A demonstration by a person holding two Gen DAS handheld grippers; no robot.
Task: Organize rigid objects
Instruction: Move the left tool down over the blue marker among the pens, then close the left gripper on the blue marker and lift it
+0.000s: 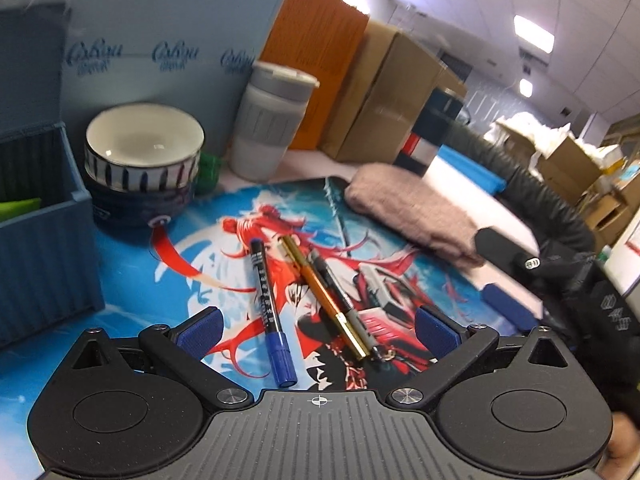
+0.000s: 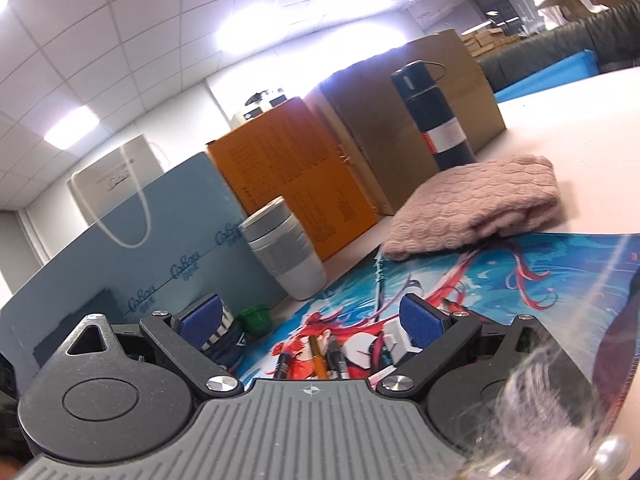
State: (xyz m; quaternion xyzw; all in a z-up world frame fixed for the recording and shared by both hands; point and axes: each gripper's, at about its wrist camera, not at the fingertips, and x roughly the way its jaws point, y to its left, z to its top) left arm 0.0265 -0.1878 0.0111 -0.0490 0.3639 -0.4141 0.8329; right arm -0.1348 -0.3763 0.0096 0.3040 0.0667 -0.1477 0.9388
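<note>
- Left tongs (image 1: 318, 330) stand wide apart, and nothing is clamped between the blue pads (image 1: 202, 330).
- Below and ahead of my left tongs I see three pens lying on the printed mat (image 1: 120, 320): a blue marker (image 1: 269, 312) with its cap toward me, an orange pen (image 1: 324, 298) with gold ends, and a dark pen (image 1: 340, 300) just beside it.
- The orange pen and the dark pen lie touching along their length; the blue marker lies a little apart on their left.
- Right tongs (image 2: 310, 326) are also wide apart and hold nothing. In the right wrist view the same three pens show only by their ends, low between the fingers.
- In the left wrist view the right tongs come in from the right edge, with a dark sleeve (image 1: 532, 196) behind them.
- On the left edge of the mat stands a blue ribbed box (image 1: 44, 248), open at the top, with something green inside.
- Next to the box, two bowls (image 1: 144, 160) are stacked, the white striped one on the dark one.
- Behind the bowls there is a small green thing (image 1: 210, 170), and a grey cup (image 1: 272, 124) with a lid stands on the table (image 2: 580, 112).
- A folded pink cloth (image 2: 476, 212) lies at the far edge of the mat, partly on it, and a dark flask (image 2: 432, 116) stands upright behind it.
- A light blue paper bag (image 1: 168, 40), an orange box (image 1: 320, 60) and brown cartons (image 1: 392, 92) stand in a row at the back.
</note>
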